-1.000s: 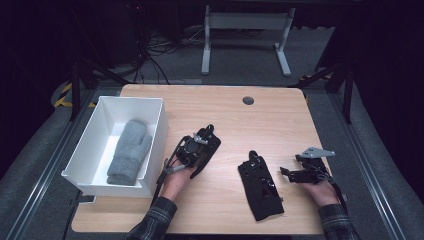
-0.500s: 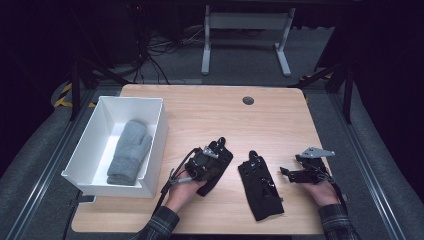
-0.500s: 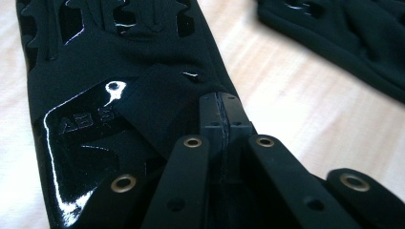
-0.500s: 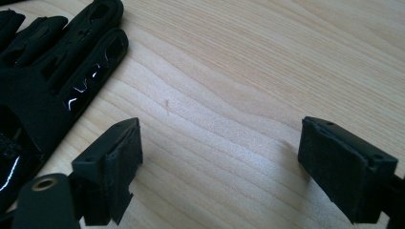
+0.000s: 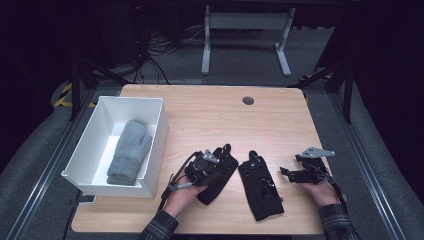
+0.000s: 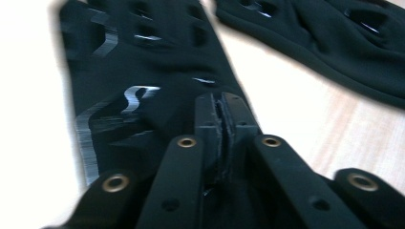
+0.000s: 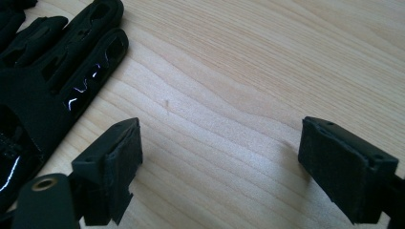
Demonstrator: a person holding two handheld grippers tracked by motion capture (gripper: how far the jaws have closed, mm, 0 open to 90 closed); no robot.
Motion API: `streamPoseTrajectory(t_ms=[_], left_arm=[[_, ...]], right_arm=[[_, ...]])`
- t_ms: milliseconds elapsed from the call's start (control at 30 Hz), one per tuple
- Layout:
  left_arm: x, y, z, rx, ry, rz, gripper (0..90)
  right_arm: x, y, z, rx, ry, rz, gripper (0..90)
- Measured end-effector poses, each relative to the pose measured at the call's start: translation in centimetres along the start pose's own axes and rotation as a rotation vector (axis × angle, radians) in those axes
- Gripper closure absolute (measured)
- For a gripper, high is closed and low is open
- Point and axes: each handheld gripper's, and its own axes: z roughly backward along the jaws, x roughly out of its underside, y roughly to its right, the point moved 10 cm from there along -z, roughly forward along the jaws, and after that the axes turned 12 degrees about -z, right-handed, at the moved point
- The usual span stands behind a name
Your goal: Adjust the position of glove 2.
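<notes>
The left tool (image 5: 216, 161) is clamped tight on a black fabric glove with glossy markings (image 6: 143, 90). The right tool (image 7: 219, 157) gapes wide and empty over the pale wooden surface (image 5: 210, 115), beside a second black glove (image 5: 260, 185).

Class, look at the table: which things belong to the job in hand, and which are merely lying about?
In the job:
- left gripper, shut on the black glove
- second black glove
- right gripper, open
- white bin
- grey mitten

Lying about:
- floor cables
- metal stand
</notes>
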Motion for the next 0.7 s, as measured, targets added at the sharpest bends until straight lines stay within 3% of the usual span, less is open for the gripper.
streamPoseTrajectory(t_ms=[167, 200, 300, 500, 700], left_arm=[[0.5, -1.9, 0.8, -0.052, 0.007, 0.036, 89.7], [1.1, -2.6, 0.7, -0.077, -0.009, 0.050, 89.7], [1.8, -3.1, 0.5, -0.092, -0.040, 0.052, 89.7], [2.8, -2.3, 0.4, -0.072, -0.074, 0.049, 89.7], [3.3, -0.8, 0.7, -0.029, -0.065, 0.043, 89.7]], right_arm=[[0.0, 0.0, 0.0, 0.001, 0.000, 0.000, 15.4], [0.0, 0.0, 0.0, 0.001, 0.000, 0.000, 15.4], [0.0, 0.0, 0.0, 0.001, 0.000, -0.001, 15.4], [0.0, 0.0, 0.0, 0.001, 0.000, -0.001, 15.4], [0.0, 0.0, 0.0, 0.002, 0.000, -0.001, 15.4]])
